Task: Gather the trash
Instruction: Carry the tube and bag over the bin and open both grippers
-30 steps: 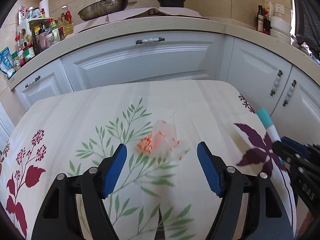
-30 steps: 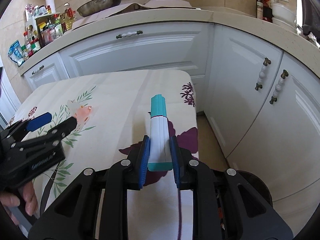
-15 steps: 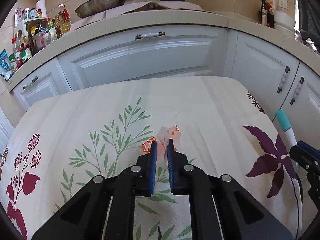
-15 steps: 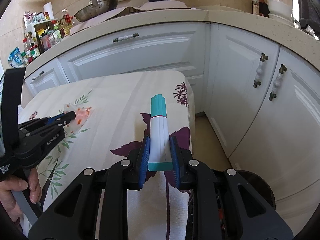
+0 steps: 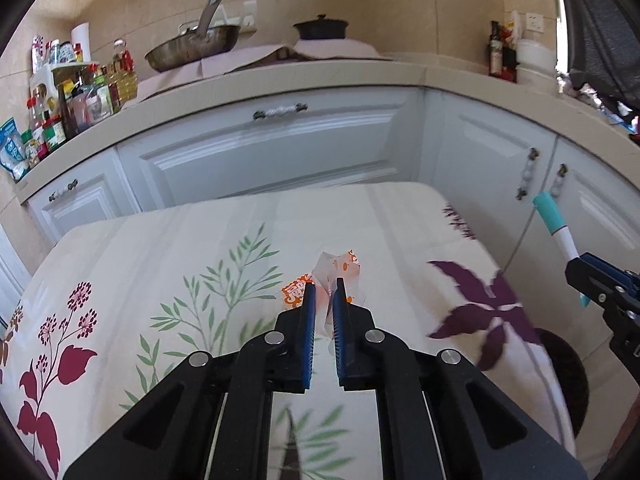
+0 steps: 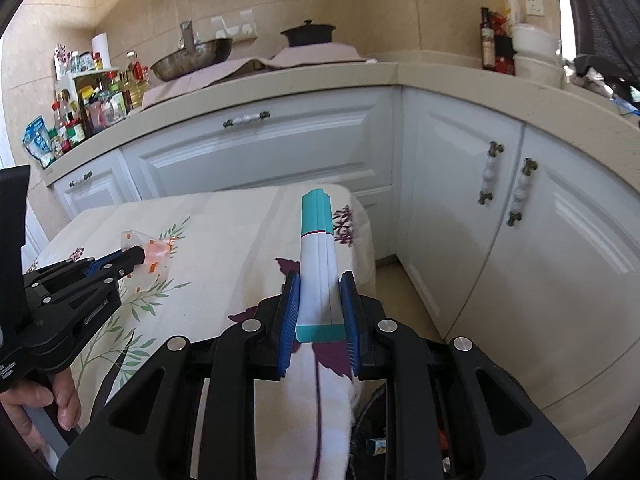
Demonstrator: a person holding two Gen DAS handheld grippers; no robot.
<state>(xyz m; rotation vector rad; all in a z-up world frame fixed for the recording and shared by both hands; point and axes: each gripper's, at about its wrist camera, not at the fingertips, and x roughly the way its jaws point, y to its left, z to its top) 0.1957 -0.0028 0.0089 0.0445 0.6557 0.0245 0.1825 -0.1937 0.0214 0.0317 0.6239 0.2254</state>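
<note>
My left gripper (image 5: 324, 286) is shut on a clear plastic wrapper with orange print (image 5: 338, 266) and holds it lifted above the floral tablecloth (image 5: 160, 264). The same wrapper (image 6: 154, 250) hangs from the left gripper (image 6: 138, 256) in the right wrist view. My right gripper (image 6: 319, 280) is shut on a white and teal tube (image 6: 317, 240), held over the table's right edge. The tube (image 5: 556, 228) also shows at the right in the left wrist view, sticking out of the right gripper (image 5: 580, 260).
White kitchen cabinets (image 5: 280, 152) and a beige counter (image 5: 280, 76) with a pan, a pot and bottles stand behind the table. A dark round bin (image 5: 564, 364) sits on the floor beside the table's right edge; part of it shows below the right gripper (image 6: 372, 416).
My left gripper closed on the wrapper and lifted it off the tablecloth. My right gripper, still holding the tube, rose and drifted slightly right.
</note>
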